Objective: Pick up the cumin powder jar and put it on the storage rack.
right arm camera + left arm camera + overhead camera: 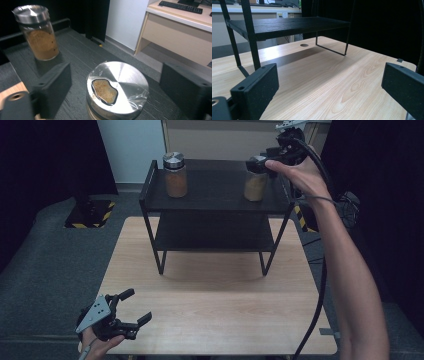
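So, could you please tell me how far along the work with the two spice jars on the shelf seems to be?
Both jars stand on the black shelf's top tier. The right claw is open around the right jar, not closed. The left jar is untouched; the left claw rests open near the table's front edge.

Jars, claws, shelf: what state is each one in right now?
Near jar: upright on the top shelf, lid on, a hole torn in its plastic film.
Far jar: upright, lid on.
Right claw: open, around the near jar's lid.
Left claw: open, holding nothing.
Shelf: standing on the table.
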Demonstrator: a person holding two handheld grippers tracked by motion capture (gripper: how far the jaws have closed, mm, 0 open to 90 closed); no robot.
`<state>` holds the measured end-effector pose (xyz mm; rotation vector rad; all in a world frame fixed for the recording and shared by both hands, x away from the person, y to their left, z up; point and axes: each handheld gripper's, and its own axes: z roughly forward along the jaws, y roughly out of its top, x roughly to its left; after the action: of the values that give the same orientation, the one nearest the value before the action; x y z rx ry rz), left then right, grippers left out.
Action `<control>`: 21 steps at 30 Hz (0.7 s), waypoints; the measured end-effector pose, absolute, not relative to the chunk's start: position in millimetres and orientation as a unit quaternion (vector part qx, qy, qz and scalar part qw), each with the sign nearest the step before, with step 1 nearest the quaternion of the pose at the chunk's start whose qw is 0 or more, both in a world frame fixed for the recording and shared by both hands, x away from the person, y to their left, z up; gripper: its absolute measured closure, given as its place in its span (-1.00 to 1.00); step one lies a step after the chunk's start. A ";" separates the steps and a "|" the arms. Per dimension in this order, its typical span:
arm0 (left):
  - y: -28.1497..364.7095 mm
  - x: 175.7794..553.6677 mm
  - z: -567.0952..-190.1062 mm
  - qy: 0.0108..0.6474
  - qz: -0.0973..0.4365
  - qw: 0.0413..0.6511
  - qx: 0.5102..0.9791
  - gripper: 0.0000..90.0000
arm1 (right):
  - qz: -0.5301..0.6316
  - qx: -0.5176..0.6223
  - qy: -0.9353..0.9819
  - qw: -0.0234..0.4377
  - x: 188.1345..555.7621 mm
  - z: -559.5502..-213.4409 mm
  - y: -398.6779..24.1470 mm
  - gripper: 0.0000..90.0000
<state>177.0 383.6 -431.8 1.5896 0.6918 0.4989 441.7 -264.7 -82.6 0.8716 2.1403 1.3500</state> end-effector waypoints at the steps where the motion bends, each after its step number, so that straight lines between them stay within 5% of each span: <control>1: 383.5 177.0 -431.7 0.300 0.217 0.620 0.692 -1.00 | 0.495 0.318 0.775 0.233 439.8 -81.4 -266.3 -0.78; 21: 382.1 177.6 -431.5 0.298 0.216 0.618 0.694 -1.00 | 0.523 0.298 0.758 0.251 398.1 -70.2 -289.9 -0.83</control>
<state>177.6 382.1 -431.5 1.5973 0.6853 0.4979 398.1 -289.9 -70.2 0.8122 2.0623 1.4246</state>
